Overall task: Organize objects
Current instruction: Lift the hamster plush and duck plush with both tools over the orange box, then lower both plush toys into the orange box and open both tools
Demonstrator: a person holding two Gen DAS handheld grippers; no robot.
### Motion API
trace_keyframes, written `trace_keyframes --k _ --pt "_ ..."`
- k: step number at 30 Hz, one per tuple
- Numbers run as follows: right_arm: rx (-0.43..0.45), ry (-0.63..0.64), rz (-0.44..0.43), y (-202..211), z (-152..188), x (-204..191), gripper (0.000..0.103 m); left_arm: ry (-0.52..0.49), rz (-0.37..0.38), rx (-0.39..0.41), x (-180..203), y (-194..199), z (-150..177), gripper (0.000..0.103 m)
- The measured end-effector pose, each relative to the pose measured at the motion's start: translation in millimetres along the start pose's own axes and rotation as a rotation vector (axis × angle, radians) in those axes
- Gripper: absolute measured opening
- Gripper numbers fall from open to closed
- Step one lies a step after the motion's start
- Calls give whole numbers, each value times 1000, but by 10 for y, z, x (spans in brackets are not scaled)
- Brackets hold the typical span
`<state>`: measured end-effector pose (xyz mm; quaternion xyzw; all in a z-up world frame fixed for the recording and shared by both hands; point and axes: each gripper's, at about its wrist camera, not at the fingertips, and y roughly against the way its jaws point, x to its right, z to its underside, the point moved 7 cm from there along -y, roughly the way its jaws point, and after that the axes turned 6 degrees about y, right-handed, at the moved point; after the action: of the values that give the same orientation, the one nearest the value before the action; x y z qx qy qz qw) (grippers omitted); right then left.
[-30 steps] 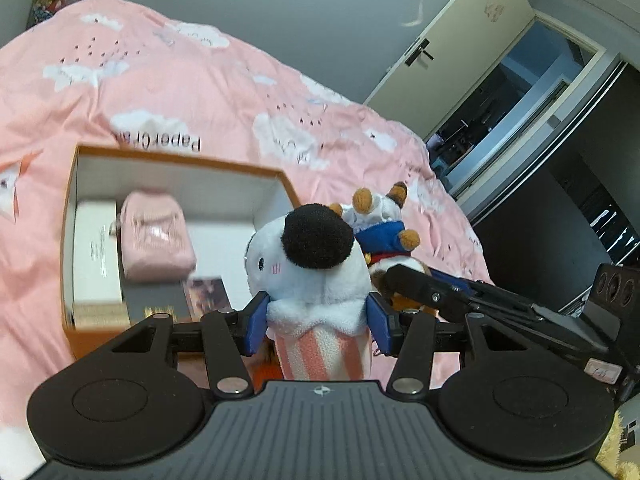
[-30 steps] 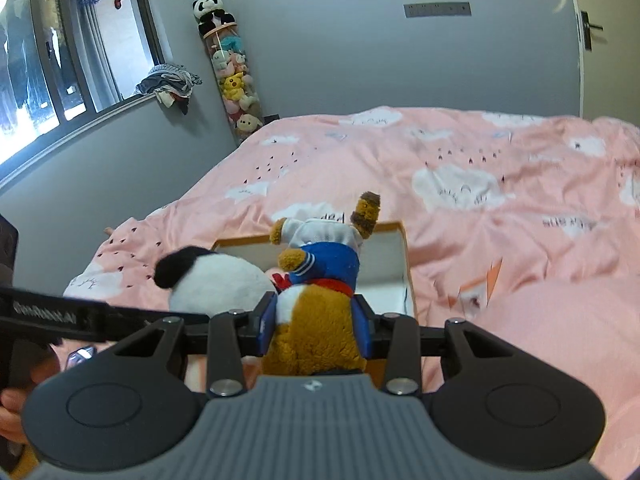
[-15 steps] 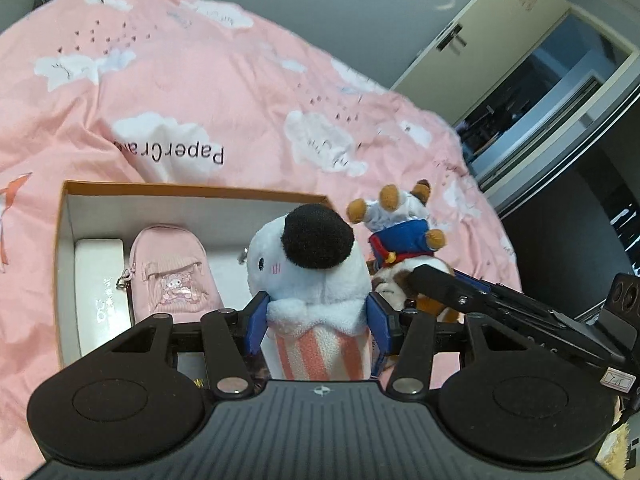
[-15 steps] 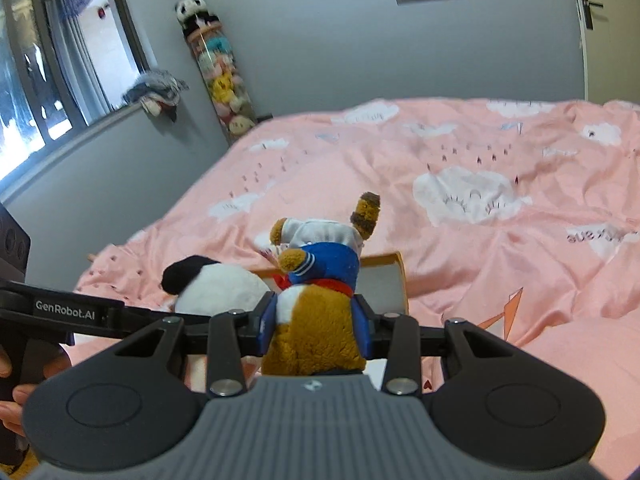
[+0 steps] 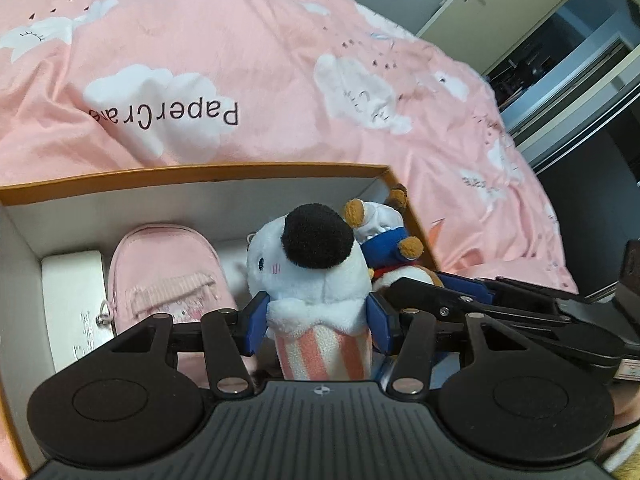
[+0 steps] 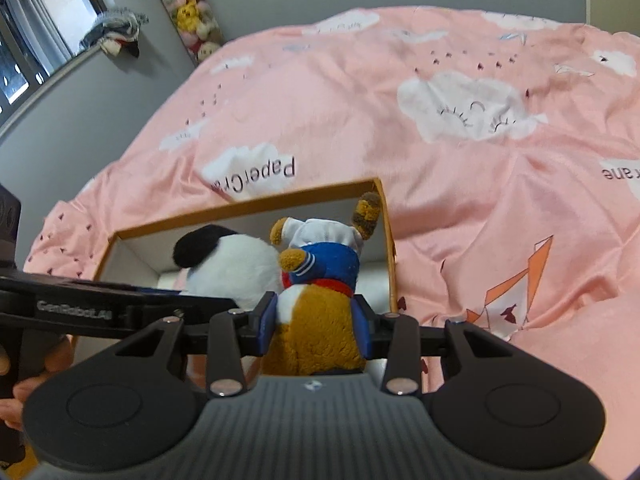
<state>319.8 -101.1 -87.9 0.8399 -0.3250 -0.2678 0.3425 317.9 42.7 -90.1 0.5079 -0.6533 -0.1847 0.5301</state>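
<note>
Over an orange-rimmed box (image 5: pixel 192 170) on a pink cloud-print bedspread (image 5: pixel 248 60), the left gripper (image 5: pixel 318 322) clamps a white plush with a black ear (image 5: pixel 308 268) by its striped base, while the right gripper (image 6: pixel 316 320) pinches a brown plush in a blue sailor top (image 6: pixel 320 300) around its belly, each toy standing up between blue pads. Ahead and to the left of the left gripper, a pink pouch (image 5: pixel 164 276) and a white case (image 5: pixel 72 300) already lie inside the box. Both toys look light, soft and squashy, unlikely to break or slip, so the firmer lower body seems the best place to hold, not a floppy ear or limb.
</note>
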Motion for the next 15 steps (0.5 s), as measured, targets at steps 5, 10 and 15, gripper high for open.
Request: trace_keyframes --k 5,10,15 --pt "-37 100 44 -197 9 -66 41 2 -12 -9 -103 -151 -32 59" --pt "-61 186 61 -355 1 -96 42 18 -25 -19 -183 -243 -52 59" --pt "-73 307 120 -469 10 -193 43 25 -48 -16 -217 -336 -41 61"
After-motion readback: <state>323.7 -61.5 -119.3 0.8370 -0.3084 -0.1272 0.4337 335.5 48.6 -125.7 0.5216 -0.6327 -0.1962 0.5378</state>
